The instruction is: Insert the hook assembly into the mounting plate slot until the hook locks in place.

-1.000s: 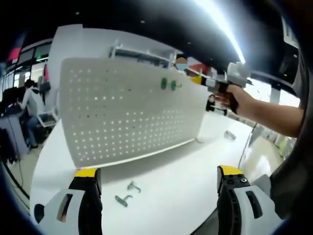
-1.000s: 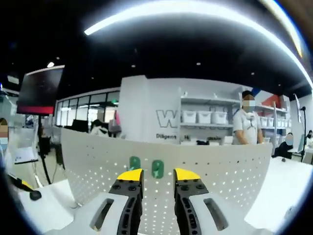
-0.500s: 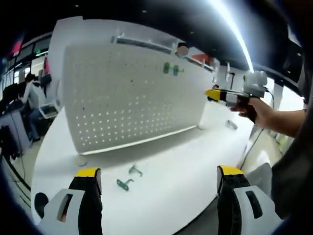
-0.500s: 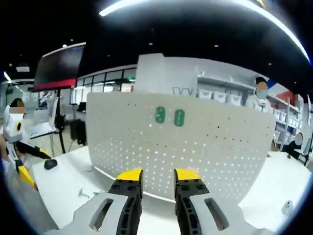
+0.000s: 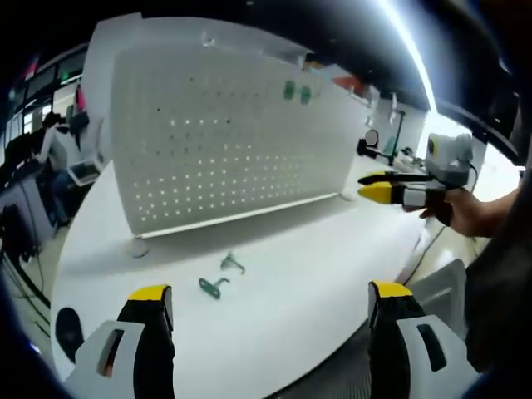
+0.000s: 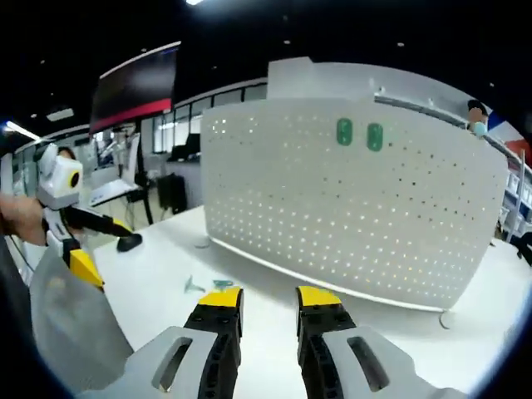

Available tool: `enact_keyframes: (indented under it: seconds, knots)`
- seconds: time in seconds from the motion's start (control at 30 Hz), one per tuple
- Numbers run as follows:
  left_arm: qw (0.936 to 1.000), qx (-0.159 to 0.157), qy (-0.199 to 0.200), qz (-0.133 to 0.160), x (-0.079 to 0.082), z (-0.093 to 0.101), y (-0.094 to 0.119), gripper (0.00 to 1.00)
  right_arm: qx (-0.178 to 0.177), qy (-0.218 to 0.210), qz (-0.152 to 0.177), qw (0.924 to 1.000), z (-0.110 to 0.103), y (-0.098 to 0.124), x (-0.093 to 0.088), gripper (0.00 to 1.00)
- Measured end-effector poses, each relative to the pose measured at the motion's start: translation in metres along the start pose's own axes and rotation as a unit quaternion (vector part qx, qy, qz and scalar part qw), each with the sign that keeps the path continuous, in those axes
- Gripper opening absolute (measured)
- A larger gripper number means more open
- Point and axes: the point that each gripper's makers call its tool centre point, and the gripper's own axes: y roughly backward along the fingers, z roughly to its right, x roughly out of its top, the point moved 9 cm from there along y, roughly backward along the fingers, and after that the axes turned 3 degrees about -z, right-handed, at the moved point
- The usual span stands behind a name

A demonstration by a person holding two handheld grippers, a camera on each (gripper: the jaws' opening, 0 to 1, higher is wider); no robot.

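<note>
White covers nearly everything here: the desk (image 5: 332, 283) and the upright board (image 5: 224, 141) full of small holes that stands on it, propped on small feet. Two green hooks (image 5: 297, 91) already sit side by side near the board's top edge, seen also in the right gripper view (image 6: 359, 135).

Two more hooks lie loose on the desk in front of the board, a green one (image 5: 213, 288) and a pale grey one (image 5: 232, 264) just beside it; the right gripper view shows them small and low (image 6: 208, 285), too small to read which way they point.

The left gripper (image 5: 270, 328) hangs above the desk edge with its fingers wide apart and nothing between them. The right gripper (image 6: 270, 303) has its fingers close together with a narrow gap, also holding nothing; in the left gripper view it is out to the side (image 5: 391, 187), well apart from the loose hooks.

The step in hand looks like picking up a loose hook. Doing it well probably means descending on the hook's flat back rather than its thin curved end, closing squarely so it cannot twist, then carrying it to a free hole beside the mounted pair and pressing straight in until it seats, with the board and hooks kept in view.
</note>
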Motion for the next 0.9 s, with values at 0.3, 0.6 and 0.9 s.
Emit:
enact_keyframes:
  seconds: [0.3, 0.6, 0.9]
  knots:
    - [0.9998, 0.001, 0.003, -0.019, -0.008, -0.003, -0.005, 0.99, 0.050, 0.036, -0.043, 0.9971, -0.020, -0.021, -0.021, 0.24]
    - [0.9993, -0.003, 0.012, -0.035, -0.014, -0.006, -0.009, 0.99, 0.089, 0.057, -0.072, 0.9918, -0.031, -0.049, -0.033, 0.25]
    - [0.9990, 0.006, 0.010, -0.043, -0.016, -0.010, -0.011, 0.99, 0.131, 0.076, -0.097, 0.9838, -0.047, -0.093, -0.036, 0.23]
